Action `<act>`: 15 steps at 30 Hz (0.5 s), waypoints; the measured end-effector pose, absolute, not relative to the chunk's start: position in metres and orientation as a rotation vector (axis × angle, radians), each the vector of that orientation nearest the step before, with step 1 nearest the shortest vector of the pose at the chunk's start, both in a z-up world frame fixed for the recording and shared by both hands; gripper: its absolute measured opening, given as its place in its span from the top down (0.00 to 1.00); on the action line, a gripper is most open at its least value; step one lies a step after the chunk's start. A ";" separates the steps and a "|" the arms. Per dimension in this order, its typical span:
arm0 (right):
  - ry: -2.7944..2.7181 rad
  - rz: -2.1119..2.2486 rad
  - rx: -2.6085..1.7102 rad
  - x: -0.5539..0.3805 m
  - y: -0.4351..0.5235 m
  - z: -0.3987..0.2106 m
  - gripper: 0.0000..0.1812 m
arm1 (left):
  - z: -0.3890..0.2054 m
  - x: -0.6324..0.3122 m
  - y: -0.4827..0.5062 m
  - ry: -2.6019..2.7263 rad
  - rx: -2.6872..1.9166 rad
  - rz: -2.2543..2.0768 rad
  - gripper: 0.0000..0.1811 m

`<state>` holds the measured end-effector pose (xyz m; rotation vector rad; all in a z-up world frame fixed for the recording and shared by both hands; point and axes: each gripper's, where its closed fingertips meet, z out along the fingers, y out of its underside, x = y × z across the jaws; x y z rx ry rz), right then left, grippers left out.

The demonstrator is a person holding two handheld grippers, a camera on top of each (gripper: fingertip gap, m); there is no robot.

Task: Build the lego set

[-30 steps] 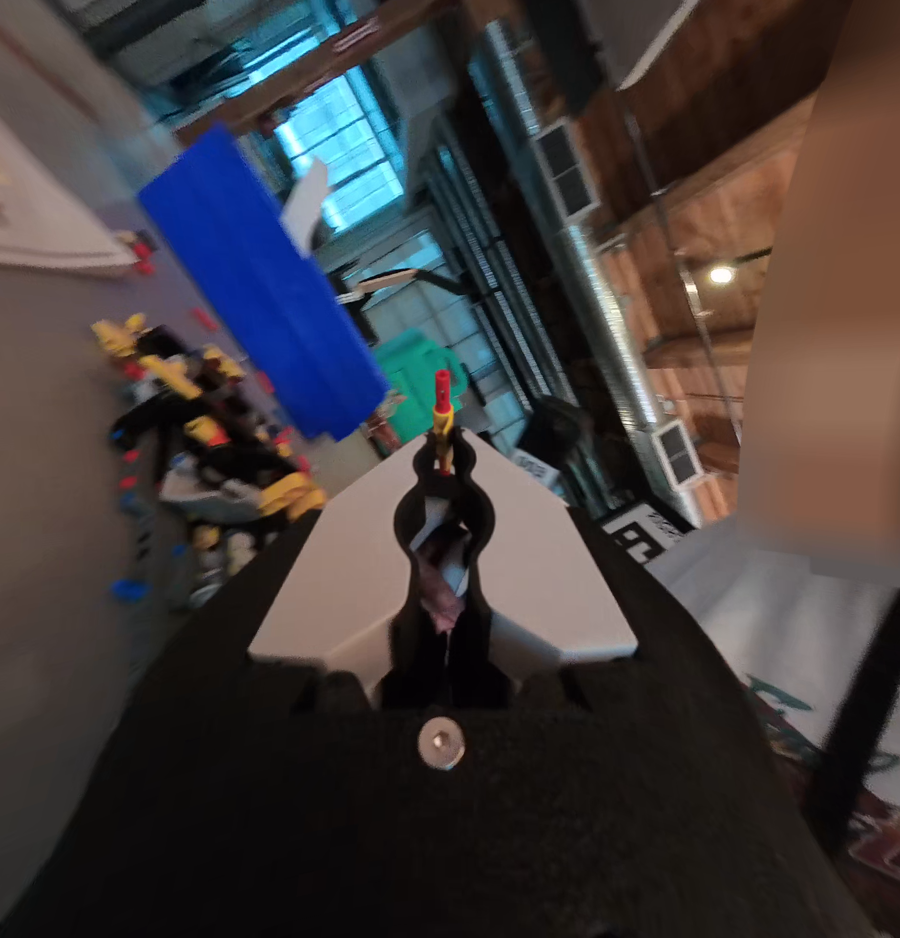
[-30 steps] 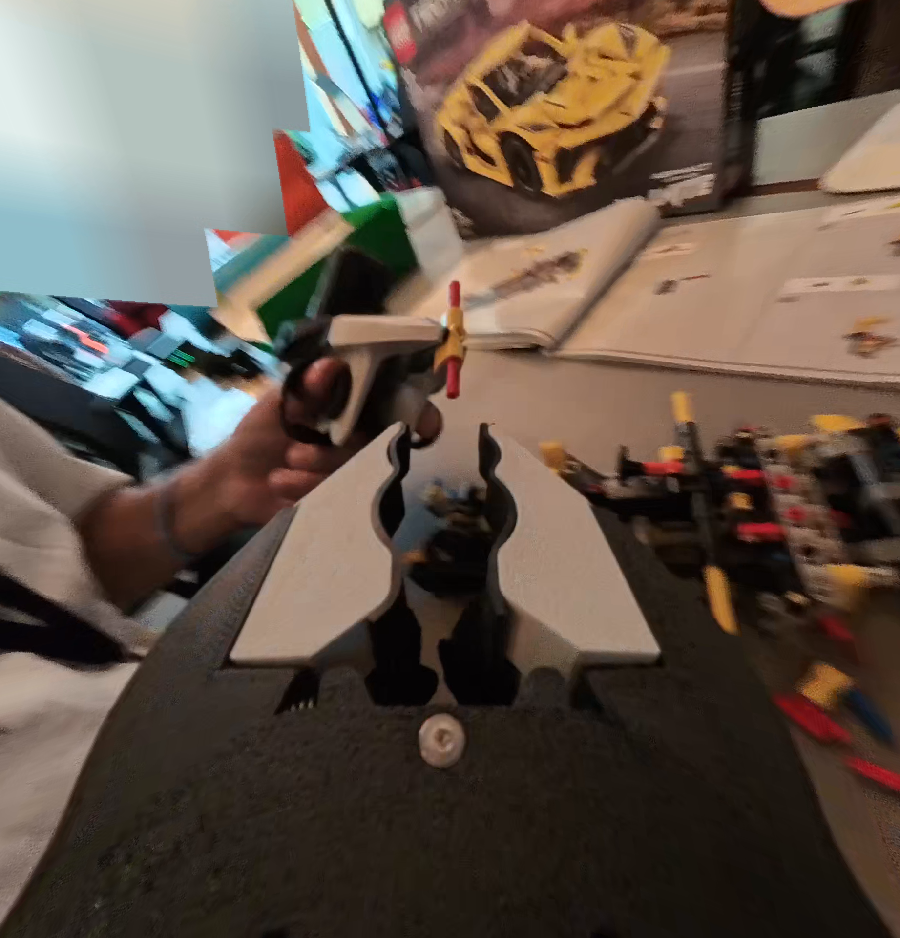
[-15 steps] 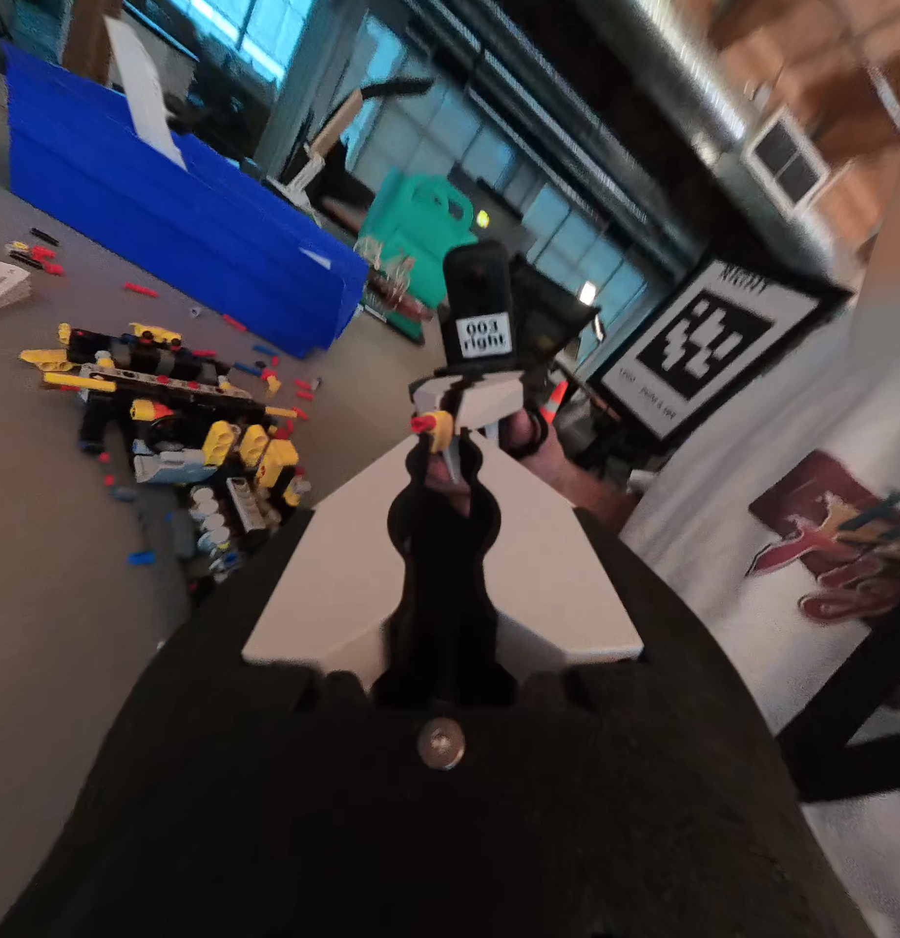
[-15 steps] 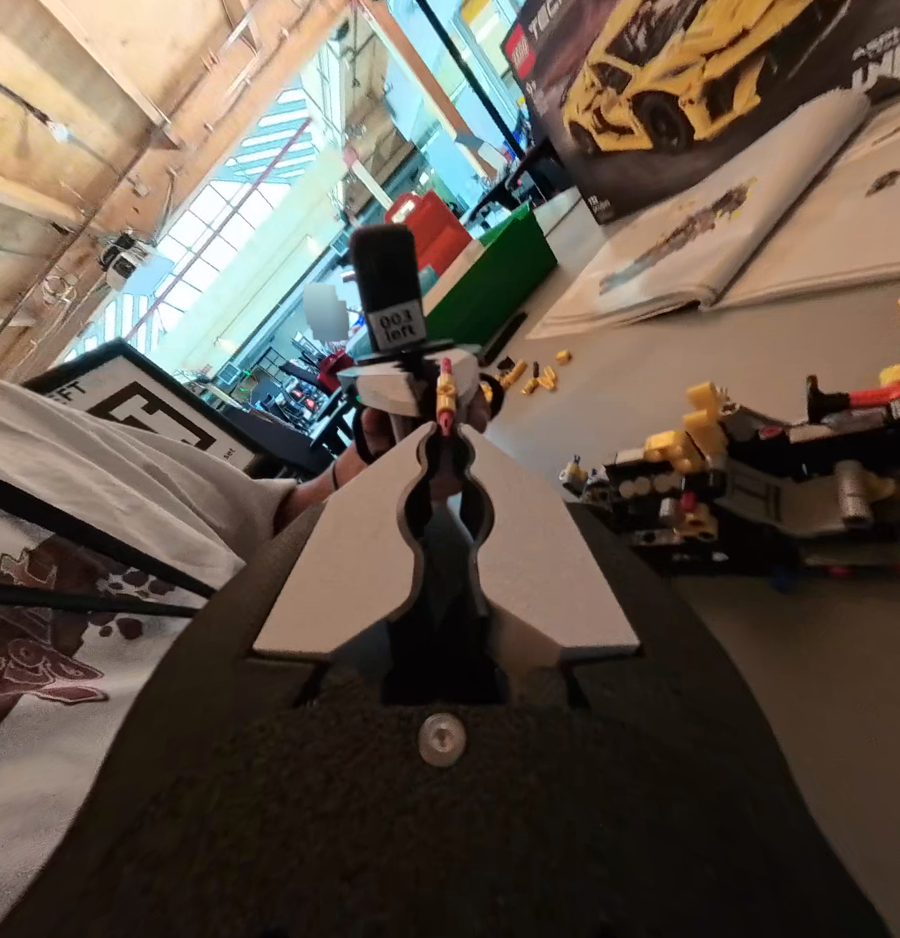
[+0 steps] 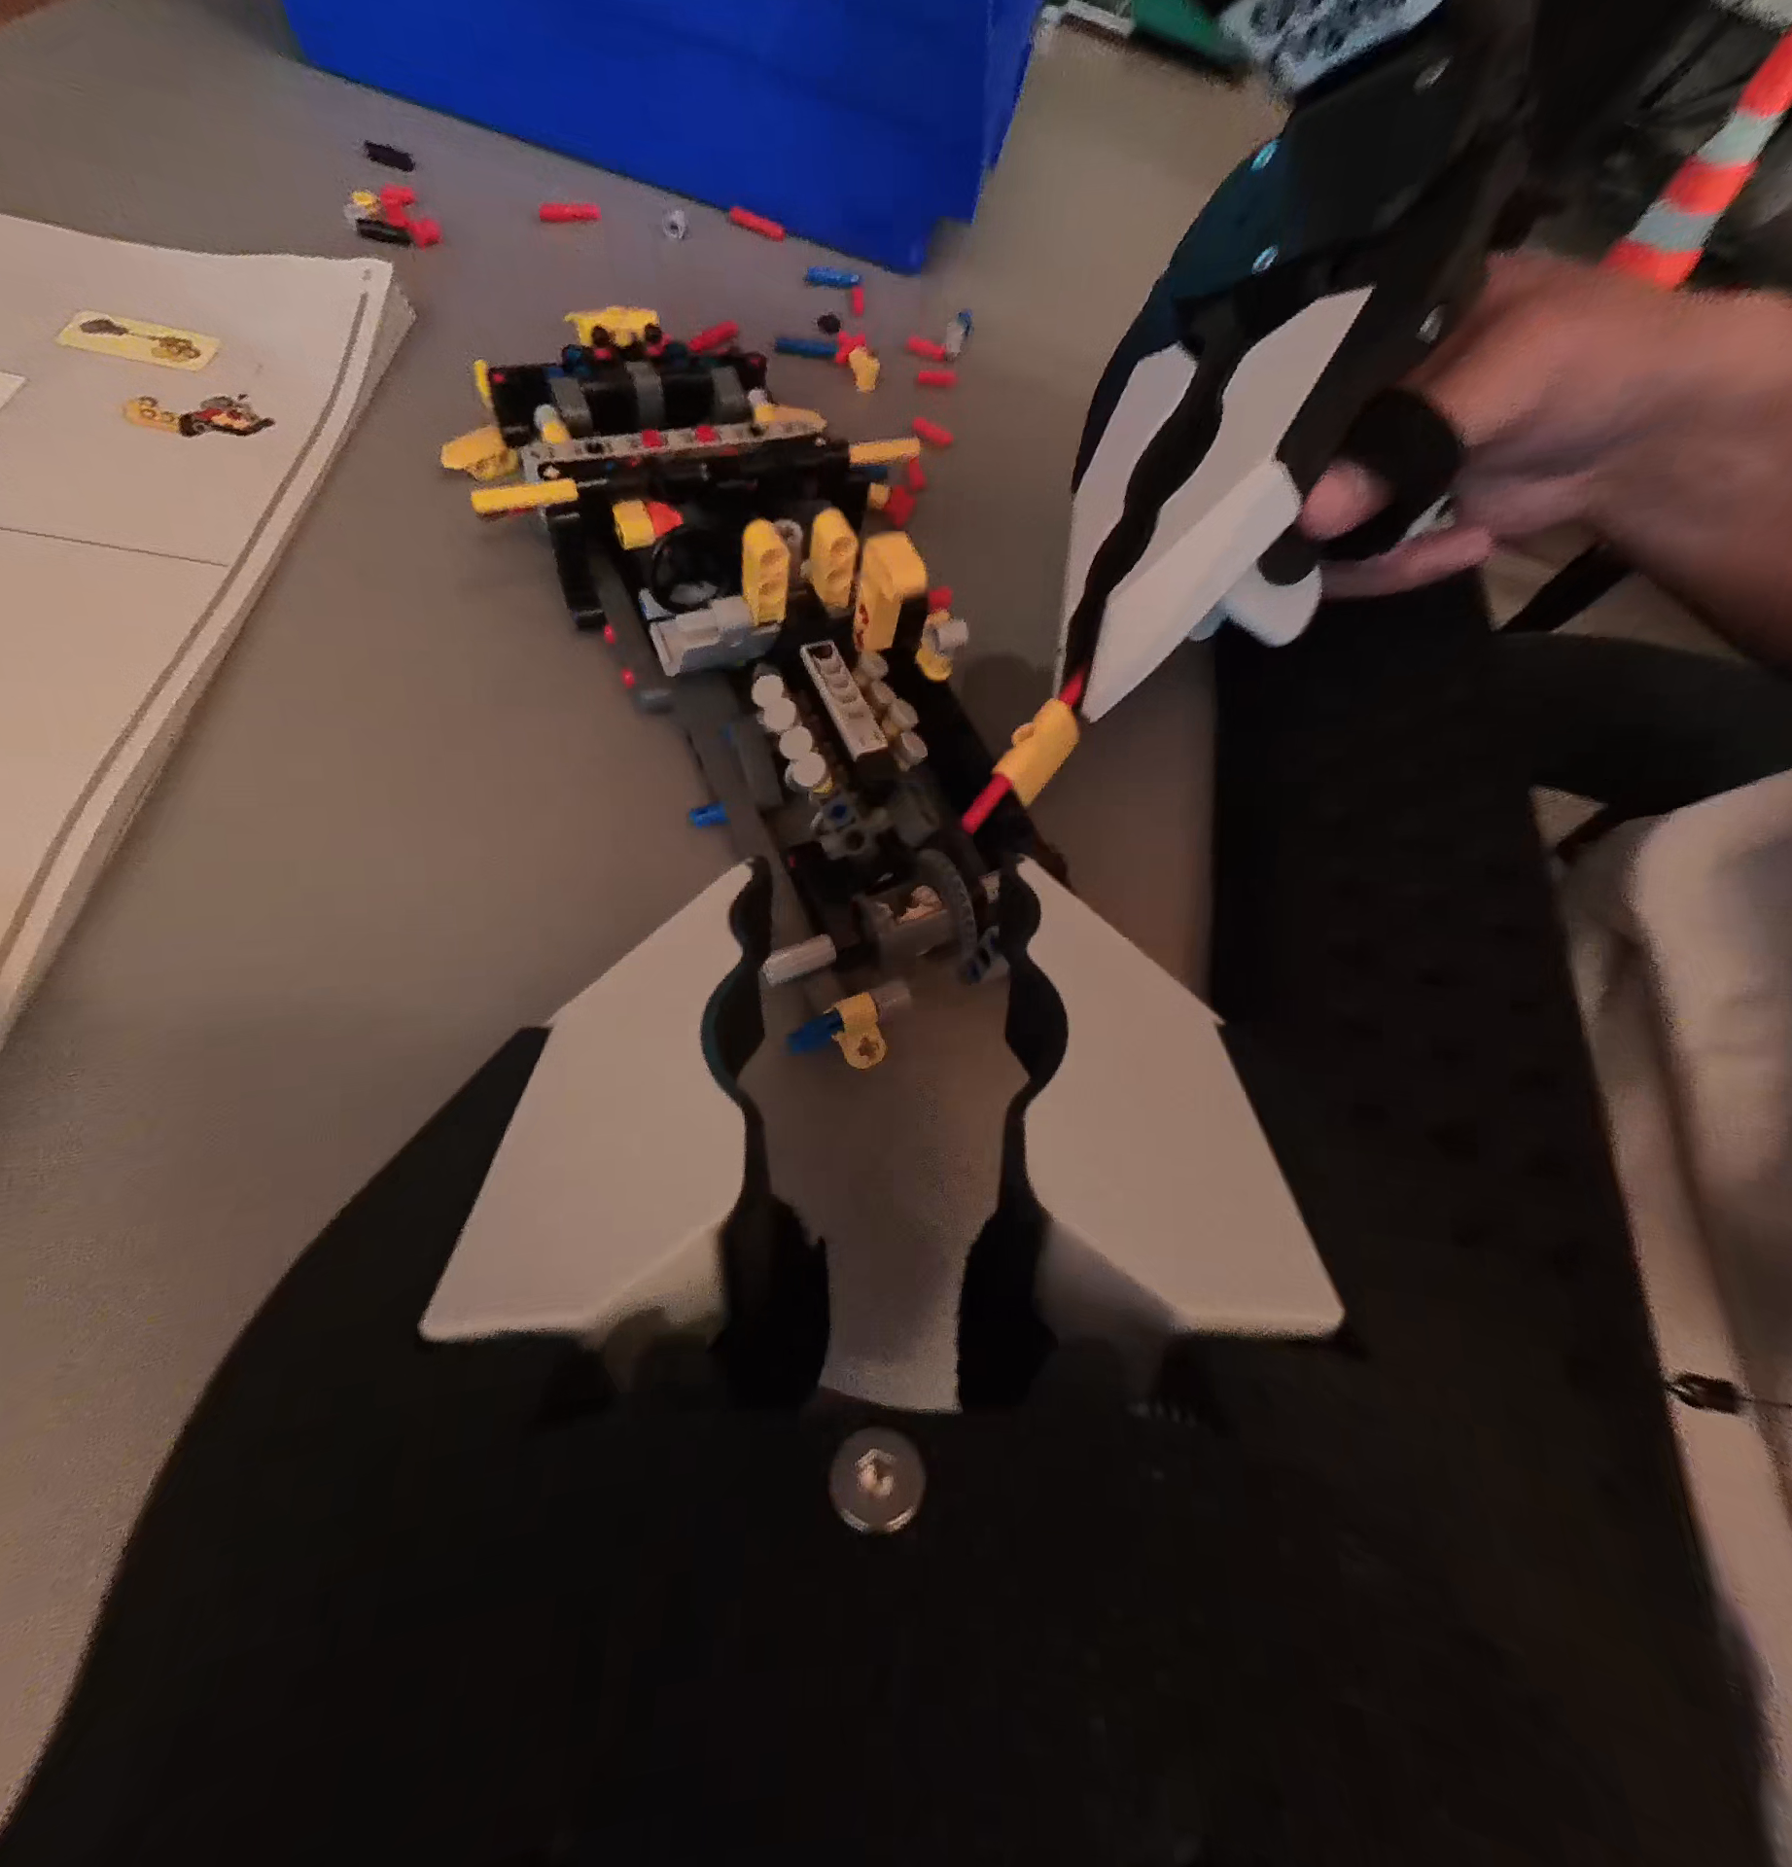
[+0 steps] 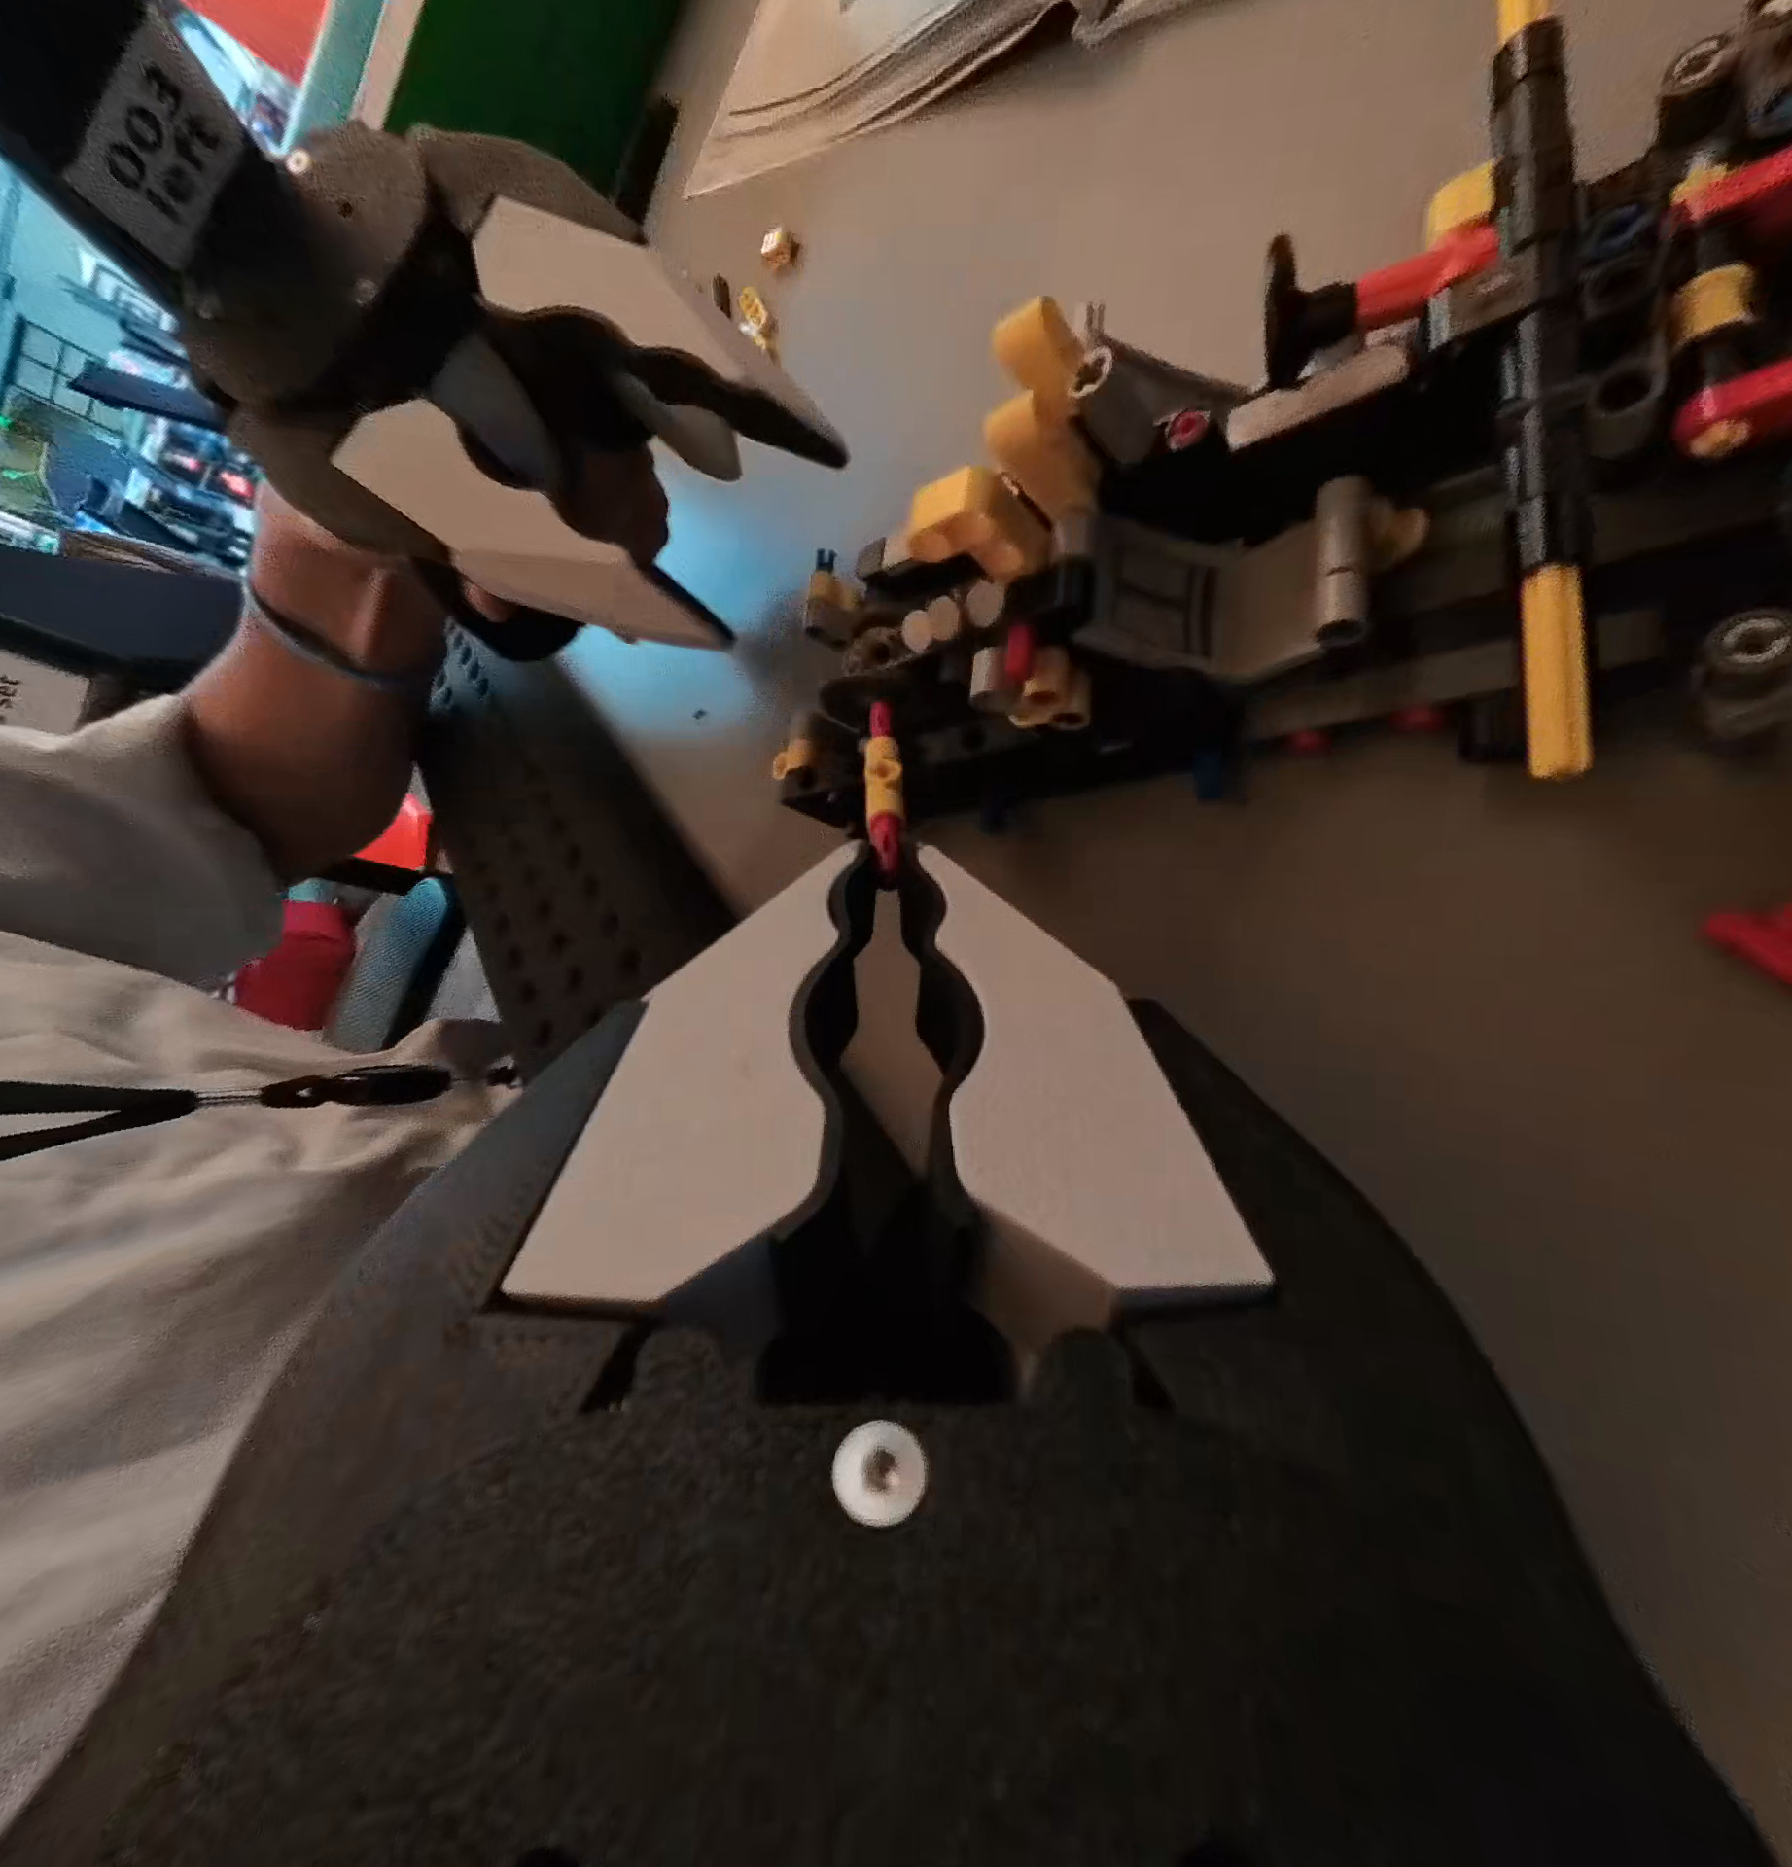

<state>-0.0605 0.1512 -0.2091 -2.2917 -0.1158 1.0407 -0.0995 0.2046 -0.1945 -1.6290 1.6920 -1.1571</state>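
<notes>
Right gripper (image 6: 886, 859): fingers pressed together on the end of a red axle (image 6: 883, 798) that carries a yellow connector (image 6: 882, 785); the axle projects straight out past the fingertips; its far end is at the near edge of the car chassis (image 6: 1225, 596), contact not determinable. In the left wrist view the same gripper (image 5: 1078, 697) comes in from the right, held by a hand (image 5: 1599, 445); the red axle (image 5: 992, 798) and yellow connector (image 5: 1043, 748) slant down from its tip toward the rear of the chassis (image 5: 760, 626).

Left gripper (image 5: 881, 889): fingers spread wide, nothing between them; the rear end of the chassis, with a grey gear (image 5: 957, 909), shows in the gap between the fingertips; whether the fingers touch it cannot be told. In the right wrist view this gripper (image 6: 780, 546) is raised at upper left, jaws apart, near the end of the chassis but clear of it.

Task item: the partly built lego car chassis, black and grey with yellow and red parts, lies flat on the grey table (image 5: 265, 909); a long yellow axle (image 6: 1553, 667) crosses it.

Surroundings: loose small red, blue and yellow pieces (image 5: 871, 344) lie scattered beyond the chassis; an open instruction booklet (image 5: 144, 485) lies to the left of it; a blue bin (image 5: 730, 91) stands behind the scattered pieces; a green box (image 6: 528, 81) shows at the top of the right wrist view.
</notes>
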 end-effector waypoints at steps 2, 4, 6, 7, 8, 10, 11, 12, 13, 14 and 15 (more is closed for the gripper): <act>-0.129 1.094 -2.328 -0.065 0.148 -0.212 0.98 | -0.199 -0.093 0.206 1.661 -1.654 -1.108 0.75; -0.180 1.130 -2.385 -0.068 0.141 -0.219 0.98 | -0.197 -0.083 0.209 1.610 -1.699 -1.120 0.75; -0.292 1.182 -2.373 -0.076 0.131 -0.216 0.98 | -0.197 -0.076 0.207 1.629 -1.712 -1.100 0.75; -0.336 1.184 -2.360 -0.077 0.127 -0.215 0.98 | -0.200 -0.073 0.206 1.660 -1.706 -1.067 0.75; -0.372 1.170 -2.358 -0.075 0.125 -0.215 0.98 | -0.203 -0.071 0.207 1.678 -1.704 -1.027 0.75; -0.412 1.113 -2.374 -0.067 0.123 -0.220 0.98 | -0.208 -0.067 0.205 1.719 -1.698 -1.002 0.75; -0.415 1.077 -2.384 -0.062 0.124 -0.222 0.98 | -0.209 -0.066 0.202 1.739 -1.701 -1.009 0.75; -0.413 1.031 -2.388 -0.056 0.127 -0.224 0.98 | -0.209 -0.064 0.201 1.746 -1.706 -1.020 0.74; -0.406 0.977 -2.388 -0.050 0.131 -0.225 0.98 | -0.207 -0.064 0.200 1.734 -1.716 -1.032 0.74; -0.409 0.947 -2.384 -0.048 0.134 -0.225 0.98 | -0.202 -0.064 0.199 1.713 -1.714 -1.059 0.74; -0.436 0.951 -2.368 -0.050 0.133 -0.223 0.98 | -0.195 -0.065 0.198 1.687 -1.696 -1.097 0.74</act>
